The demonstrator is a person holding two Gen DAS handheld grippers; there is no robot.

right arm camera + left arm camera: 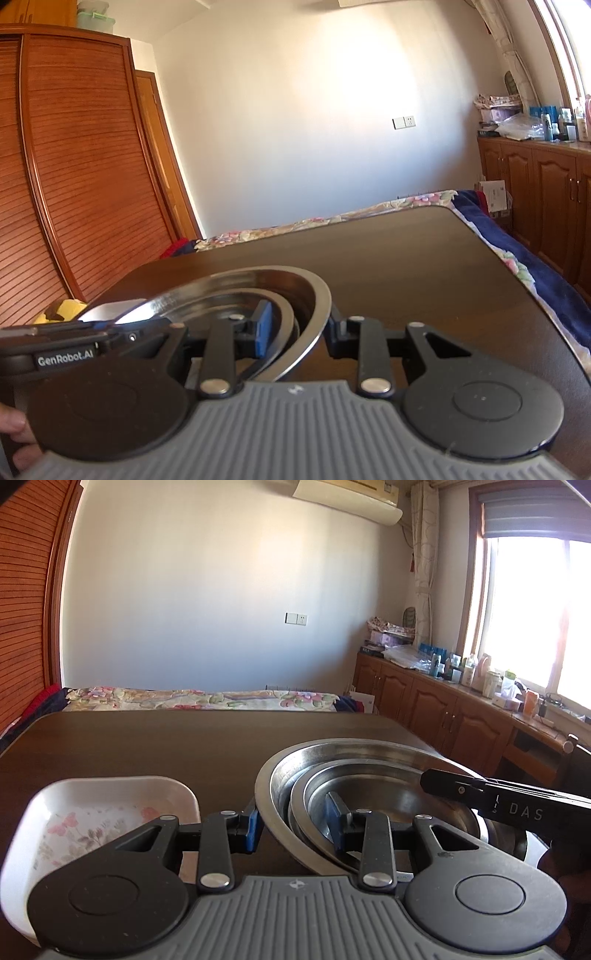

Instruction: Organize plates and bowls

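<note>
Both grippers, left (pixel 295 827) and right (pixel 301 332), pinch opposite rims of the nested steel bowls (pixel 369 775) on the table (pixel 147 746); lift evenly, keeping the stack level.

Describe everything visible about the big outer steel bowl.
The large steel bowl is round, shiny metal with a broad flat rim, sitting tilted on the dark table. Smaller steel bowls nest inside it. The left gripper straddles its near-left rim, one blue-padded finger outside and one inside; the right gripper straddles the opposite rim likewise. A white floral dish lies beside it, apart.
</note>
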